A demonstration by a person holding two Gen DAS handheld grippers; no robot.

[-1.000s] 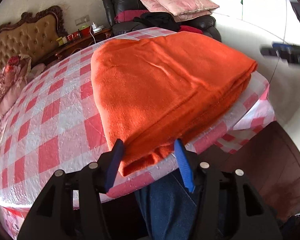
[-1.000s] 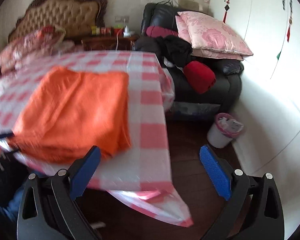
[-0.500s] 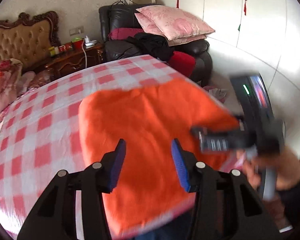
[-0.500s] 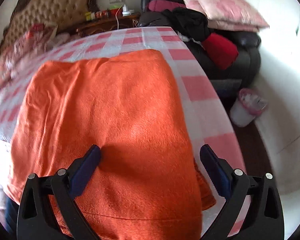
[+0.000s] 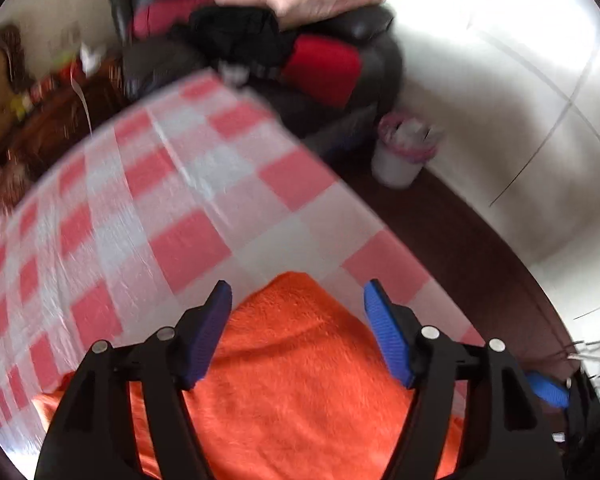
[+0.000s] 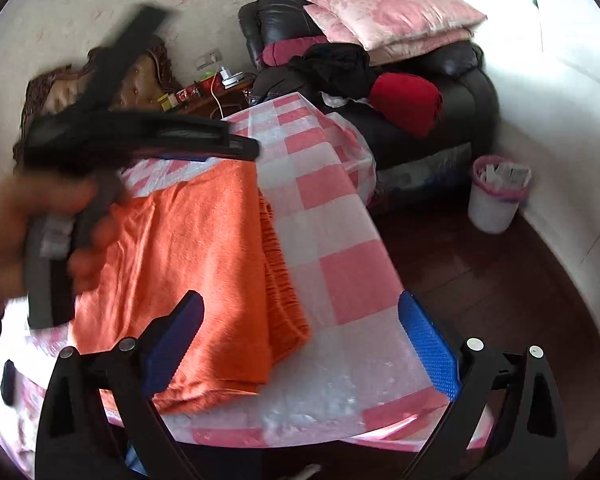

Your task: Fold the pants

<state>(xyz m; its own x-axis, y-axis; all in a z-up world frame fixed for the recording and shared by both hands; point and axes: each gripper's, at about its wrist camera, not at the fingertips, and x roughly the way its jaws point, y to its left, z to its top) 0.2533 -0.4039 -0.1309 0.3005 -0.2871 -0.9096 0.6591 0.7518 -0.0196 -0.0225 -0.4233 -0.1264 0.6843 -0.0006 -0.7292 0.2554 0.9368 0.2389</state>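
Orange pants (image 6: pixel 188 264), fleecy and folded into a thick stack, are laid on the checked bed (image 6: pixel 340 280). Nothing is held by the right gripper (image 6: pixel 304 344), spread wide, or the left gripper (image 5: pixel 298 312), whose half-open jaws have just been opening.

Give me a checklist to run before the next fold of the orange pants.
1. Pants lie folded on the bed: ok.
2. Left gripper open, nothing between its pads; jaws have just been opening: ok.
3. Right gripper open and empty: ok.
4. Left gripper over the pants' far corner: ok.
5. Right gripper over the pants' near edge: partly, one finger over the cloth, the other over bare bed: not ok.
6. Layers aligned under the top fold: cannot tell.
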